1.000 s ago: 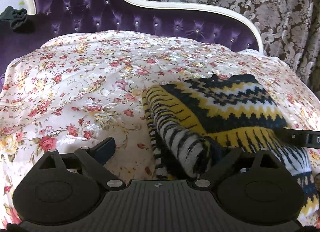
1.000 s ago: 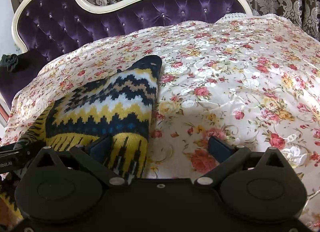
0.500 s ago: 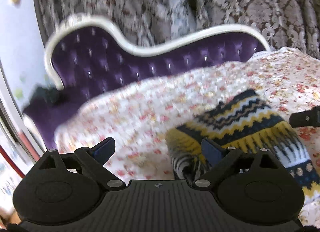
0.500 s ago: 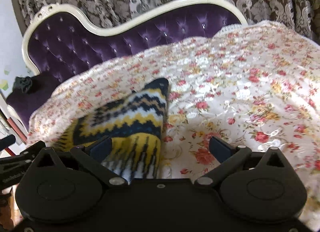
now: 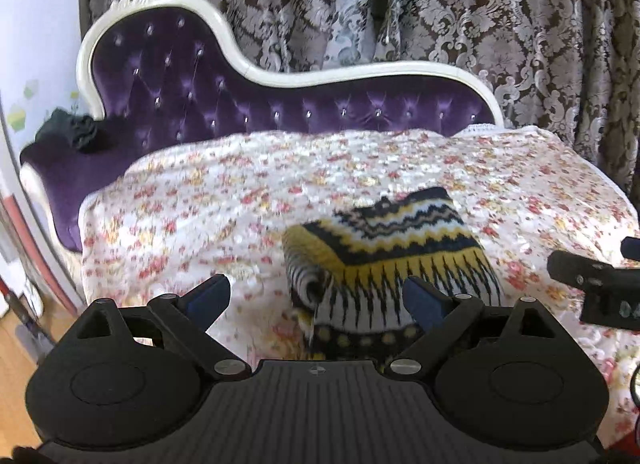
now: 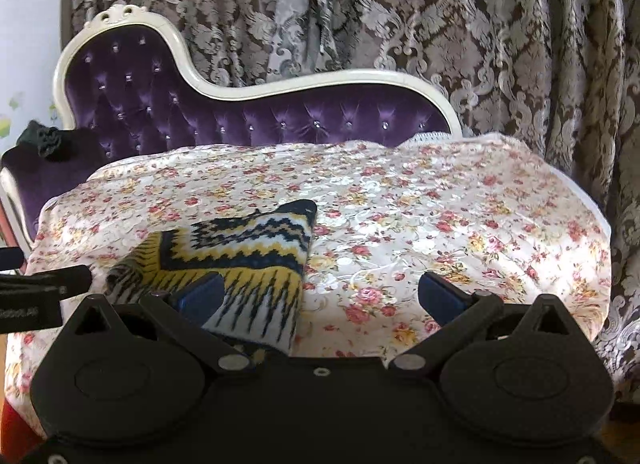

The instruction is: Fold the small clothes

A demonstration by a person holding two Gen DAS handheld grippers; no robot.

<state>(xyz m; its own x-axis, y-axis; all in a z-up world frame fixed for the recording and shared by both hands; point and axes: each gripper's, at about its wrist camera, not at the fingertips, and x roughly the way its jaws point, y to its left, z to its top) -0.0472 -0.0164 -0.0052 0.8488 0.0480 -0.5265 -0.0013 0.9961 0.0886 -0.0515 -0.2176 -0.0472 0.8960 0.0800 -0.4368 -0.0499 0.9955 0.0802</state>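
Hovering with left claw (image 5: 316, 298) and right claw (image 6: 320, 296) both released, leaving folded sweater (image 5: 394, 248) resting lower centre on floral cover (image 6: 440, 200), seemingly finished.

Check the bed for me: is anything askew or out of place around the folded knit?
Mostly tidy. The yellow, black and white zigzag-patterned knit garment lies folded on the floral bedspread, but its left edge bulges in a loose roll rather than lying flat. Both the left gripper and right gripper are open and empty.
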